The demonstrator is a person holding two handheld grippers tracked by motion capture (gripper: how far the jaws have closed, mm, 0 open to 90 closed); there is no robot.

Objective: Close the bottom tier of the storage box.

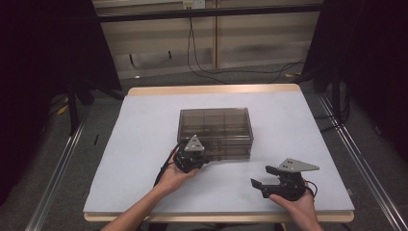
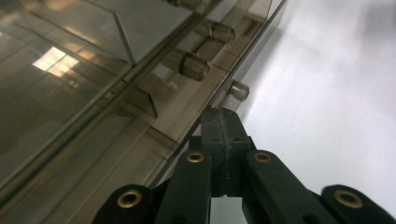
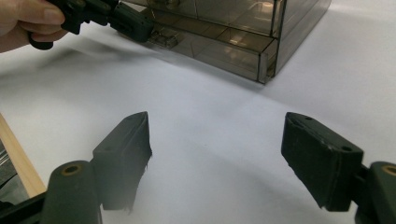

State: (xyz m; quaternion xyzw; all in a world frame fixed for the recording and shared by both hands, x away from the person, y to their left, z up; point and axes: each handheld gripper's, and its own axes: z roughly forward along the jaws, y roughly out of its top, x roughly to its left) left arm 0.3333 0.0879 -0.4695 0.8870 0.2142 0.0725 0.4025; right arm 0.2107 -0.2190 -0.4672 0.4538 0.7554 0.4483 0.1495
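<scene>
We find the left gripper (image 2: 220, 135) with jaws together, tip against the front of the smoky translucent plastic drawer box (image 1: 215, 130) at table centre, beside a small clear knob (image 2: 239, 89). The right gripper (image 3: 217, 154), jaws wide apart and empty, rests at five o'clock on the white table (image 1: 144, 144). We advise opening before catching the knob, then pulling straight.

The box (image 1: 215, 131) is a flat, smoky-brown case of see-through plastic with a rectangular shape. It sits near the middle of the white table top (image 1: 144, 125), with its long side facing the person. Through the lid, thin walls are visible that divide the inside into several compartments. On the front side, small round latch knobs (image 2: 195, 65) are seen. The lid is closed.
</scene>
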